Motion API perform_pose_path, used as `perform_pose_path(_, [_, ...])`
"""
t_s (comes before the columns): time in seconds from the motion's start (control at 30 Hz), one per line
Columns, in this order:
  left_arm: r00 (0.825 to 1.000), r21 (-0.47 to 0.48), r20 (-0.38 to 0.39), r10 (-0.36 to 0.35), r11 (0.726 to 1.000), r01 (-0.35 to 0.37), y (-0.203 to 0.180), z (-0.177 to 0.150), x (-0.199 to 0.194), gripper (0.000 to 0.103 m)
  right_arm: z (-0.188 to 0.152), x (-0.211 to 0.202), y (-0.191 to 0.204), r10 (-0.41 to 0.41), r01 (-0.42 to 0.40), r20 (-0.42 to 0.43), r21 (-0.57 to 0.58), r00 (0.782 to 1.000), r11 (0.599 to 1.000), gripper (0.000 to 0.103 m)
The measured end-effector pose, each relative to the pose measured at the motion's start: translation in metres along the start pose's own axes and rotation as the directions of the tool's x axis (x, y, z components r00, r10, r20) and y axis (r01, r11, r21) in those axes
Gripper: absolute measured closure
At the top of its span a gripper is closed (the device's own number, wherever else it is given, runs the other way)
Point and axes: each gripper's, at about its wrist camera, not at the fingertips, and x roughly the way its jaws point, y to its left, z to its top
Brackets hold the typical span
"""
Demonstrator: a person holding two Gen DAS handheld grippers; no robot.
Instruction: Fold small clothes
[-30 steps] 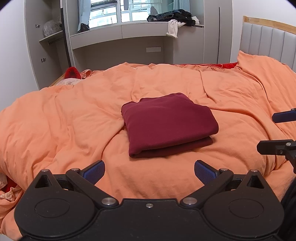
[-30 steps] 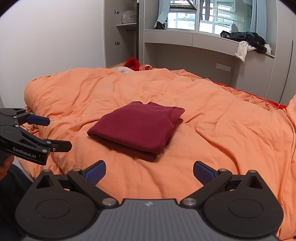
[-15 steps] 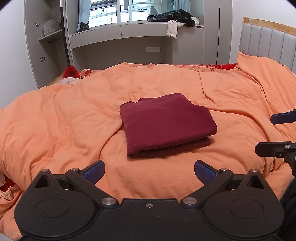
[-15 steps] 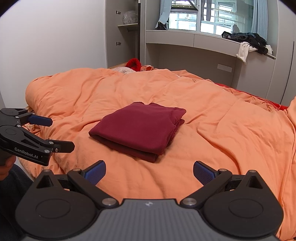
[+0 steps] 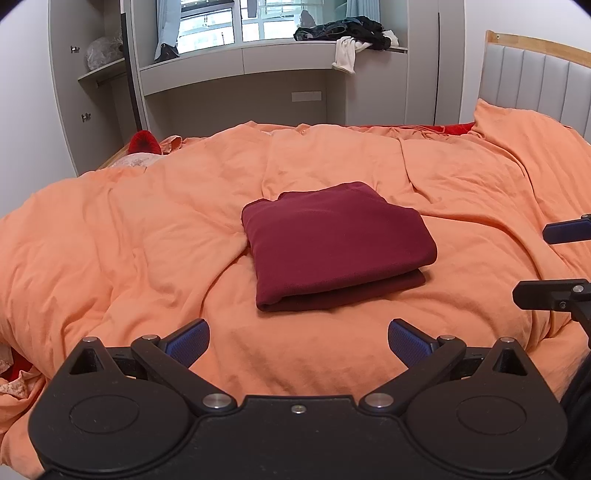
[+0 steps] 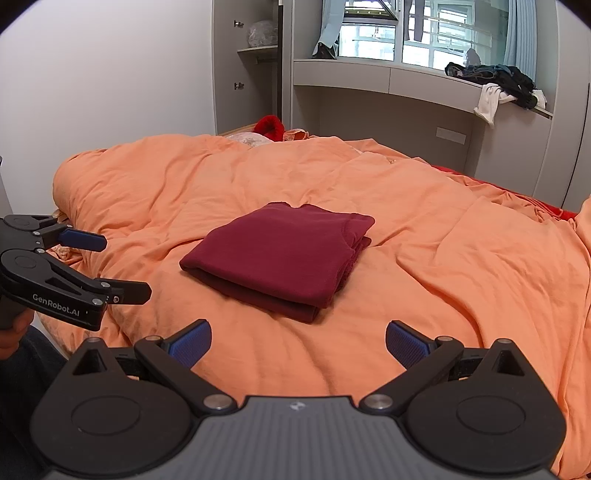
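Note:
A dark red garment [image 5: 334,243] lies folded into a neat rectangle in the middle of the orange duvet [image 5: 129,236]; the right wrist view shows the same garment [image 6: 280,254] at centre. My left gripper [image 5: 298,341] hovers open over the duvet, a short way in front of the garment, nothing between its blue pads. The right gripper [image 6: 298,343] is likewise open and holds nothing. Each gripper appears in the other's view: the right gripper [image 5: 546,264] at the right edge, the left gripper [image 6: 123,266] at the left edge.
A grey padded headboard [image 5: 535,88] rises at the right. Grey built-in cabinets and a window ledge [image 5: 258,55] with a heap of dark and white clothes [image 5: 351,33] stand behind the bed. A red item [image 5: 144,142] lies at the far left corner.
Both grippers have drifted slightly; in the right wrist view the garment and the left gripper have shifted a little to the right. The garment lies as before, and both grippers remain open.

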Motion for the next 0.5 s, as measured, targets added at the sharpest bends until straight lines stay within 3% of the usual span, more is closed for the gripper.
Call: perform_pose_path(0.5, [1.000, -0.003, -0.006, -0.003, 1.000, 0.003, 0.0003, -0.0002, 0.0029, 0.000, 0.0001, 0.0007, -0.0046, -0.006, 0.006, 0.015, 0.009, 1.000, 1.000, 0.000])
